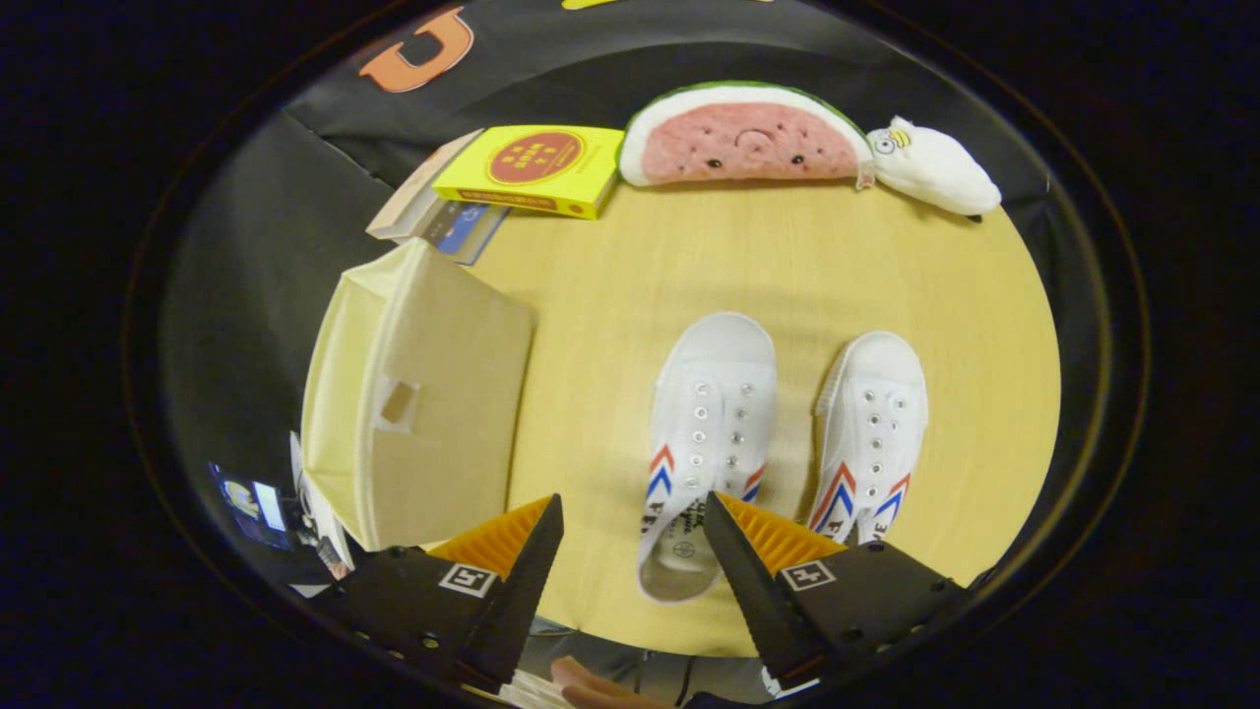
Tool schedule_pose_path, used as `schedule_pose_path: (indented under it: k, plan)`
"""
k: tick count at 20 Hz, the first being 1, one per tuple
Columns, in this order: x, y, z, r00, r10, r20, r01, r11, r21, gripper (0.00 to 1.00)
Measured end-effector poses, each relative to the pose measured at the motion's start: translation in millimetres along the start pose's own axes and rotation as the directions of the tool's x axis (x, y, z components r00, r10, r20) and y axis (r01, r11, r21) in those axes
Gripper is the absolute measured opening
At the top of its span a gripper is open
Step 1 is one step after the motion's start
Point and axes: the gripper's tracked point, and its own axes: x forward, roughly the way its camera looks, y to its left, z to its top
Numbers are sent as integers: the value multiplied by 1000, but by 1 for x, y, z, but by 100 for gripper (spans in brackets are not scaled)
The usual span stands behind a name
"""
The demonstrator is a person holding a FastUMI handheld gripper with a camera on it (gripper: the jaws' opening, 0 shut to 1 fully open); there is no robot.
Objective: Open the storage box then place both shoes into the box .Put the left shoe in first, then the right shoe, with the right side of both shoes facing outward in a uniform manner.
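Lower centre, gripper (630, 532): fingers spread wide, nothing held; the heel of the left shoe sits just inside the right finger.
Storage box (418, 394): cream fabric, left of frame, lid closed, small pull tab (399, 404) on the face toward the camera. Box juts past the table's left edge.
Left shoe (704, 443): white canvas, centre of frame, toe pointing to the upper frame, heel between the fingers.
Right shoe (874, 433): just beside it to the right, parallel, not touching.
Step in hand: likely opening the box first. Best to swing the fingers left to the tab, pinch it squarely and lift the lid without dragging the light box.
Edges: table (610, 276) front rim close below the fingers; right rim near the right shoe.
Open room: bare wood between box and shoes, and above the shoes.
Clutter, upper frame: yellow book (532, 167), watermelon plush (743, 138), white plush toy (930, 167), well apart from the work.
Bottom of frame: a person's hand (591, 687).
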Motion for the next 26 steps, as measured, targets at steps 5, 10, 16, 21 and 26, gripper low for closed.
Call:
schedule_pose_path:
  k: [5,10,16,21,26]
  plan:
    - [32,-50,4,996,-94,6,94,995,-31,89]
    - [53,-66,1,993,-113,-15,113,994,5,74]
    - [62,-55,-3,998,-56,-30,55,998,-17,14]
    - [55,-50,-3,995,88,-46,-82,990,113,1]
    - [28,-38,-12,975,219,-29,-208,956,209,1]
